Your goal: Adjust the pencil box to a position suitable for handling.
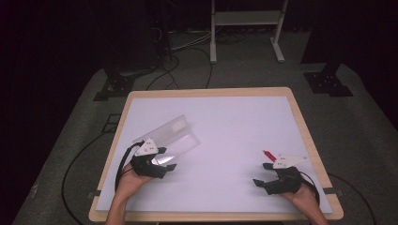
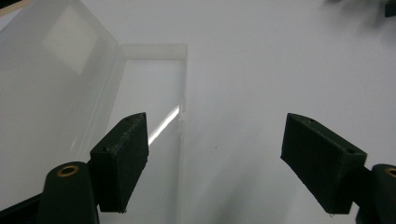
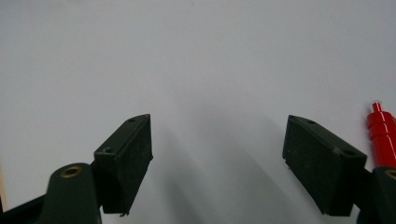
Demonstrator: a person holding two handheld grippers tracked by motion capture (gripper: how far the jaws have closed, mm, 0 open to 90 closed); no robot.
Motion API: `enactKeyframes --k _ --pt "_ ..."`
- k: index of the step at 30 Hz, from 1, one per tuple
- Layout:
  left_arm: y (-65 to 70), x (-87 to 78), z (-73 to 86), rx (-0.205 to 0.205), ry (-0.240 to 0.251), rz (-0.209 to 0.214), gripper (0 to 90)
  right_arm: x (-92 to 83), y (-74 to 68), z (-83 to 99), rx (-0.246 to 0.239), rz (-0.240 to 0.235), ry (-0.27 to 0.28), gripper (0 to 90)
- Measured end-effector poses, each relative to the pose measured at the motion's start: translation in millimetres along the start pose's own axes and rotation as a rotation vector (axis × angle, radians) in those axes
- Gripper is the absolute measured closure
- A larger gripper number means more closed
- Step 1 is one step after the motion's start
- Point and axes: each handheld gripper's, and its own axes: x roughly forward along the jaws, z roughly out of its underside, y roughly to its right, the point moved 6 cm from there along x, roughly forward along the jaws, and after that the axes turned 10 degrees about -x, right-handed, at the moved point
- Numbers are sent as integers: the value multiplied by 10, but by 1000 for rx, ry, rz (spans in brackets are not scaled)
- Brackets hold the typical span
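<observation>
We see the clear plastic case (image 1: 172, 137) lying open on the left half of the white table (image 1: 234, 117), its lid folded back. Our left tool (image 1: 164, 158) sits at the case's near end, jaws apart with nothing pinched. Our right tool (image 1: 264, 174) rests wide open on the bare table, just beside a red pen (image 3: 382, 135).

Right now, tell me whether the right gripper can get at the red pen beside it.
Probably yes. The right gripper is open and the red pen lies on the bare white table close beside it, just outside one jaw, with nothing between them. A small sideways shift should bring it between the jaws.
</observation>
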Motion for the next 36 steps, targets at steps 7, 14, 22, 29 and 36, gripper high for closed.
enactKeyframes --k 7,14,22,29,36 --pt "-91 -5 52 -8 -9 -21 319 -2 -23 -16 -16 0 -3 232" --pt "-148 31 129 -5 -50 -44 394 0 -18 -13 -16 -1 -3 232" --pt "-145 92 183 18 -96 -52 442 -5 -22 -13 -15 -1 -3 232" --pt "-184 124 248 24 -122 -70 501 -8 -19 -11 -15 2 -3 232" --pt "-183 151 290 44 -170 -75 648 -18 -12 -12 -21 2 -1 232"
